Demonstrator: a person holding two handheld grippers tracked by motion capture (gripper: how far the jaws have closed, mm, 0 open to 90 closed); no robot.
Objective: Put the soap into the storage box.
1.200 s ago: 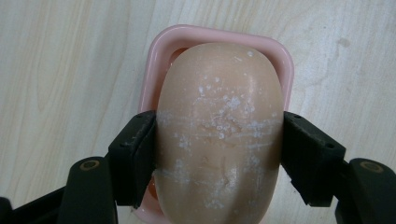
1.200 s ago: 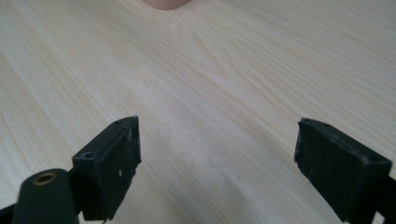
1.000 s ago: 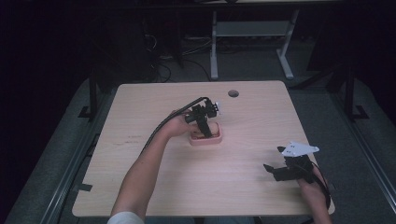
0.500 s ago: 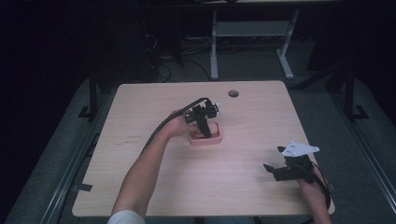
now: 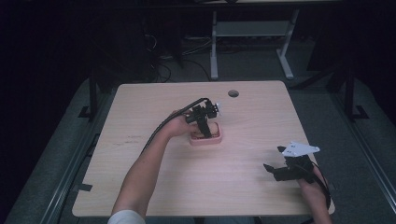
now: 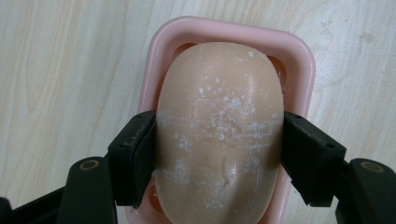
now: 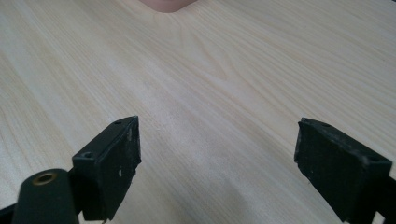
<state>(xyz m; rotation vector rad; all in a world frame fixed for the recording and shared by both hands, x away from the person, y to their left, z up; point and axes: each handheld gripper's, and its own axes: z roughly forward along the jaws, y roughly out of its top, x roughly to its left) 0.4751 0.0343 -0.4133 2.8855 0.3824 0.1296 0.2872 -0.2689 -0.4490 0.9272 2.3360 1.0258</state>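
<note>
Desk [image 5: 140,186]: no shift noted across the last second; both hands hold position, so the grasp appears settled and a lift is judged next. Pink soap dish [image 6: 299,60] sits mid-desk. Soap bar [image 6: 219,135] lies in it, clamped between the left tongs [image 6: 219,154]. Right tongs [image 7: 217,170] spread wide, empty, well apart near the desk's right edge.

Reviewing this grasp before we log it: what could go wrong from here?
1. The soap bar is rounded, held only at its sides by the left gripper; it may slip or twist.
2. The pink dish is a snug fit, so it might lift with the soap.
3. The right gripper sits apart, open, not steadying the dish.
</note>
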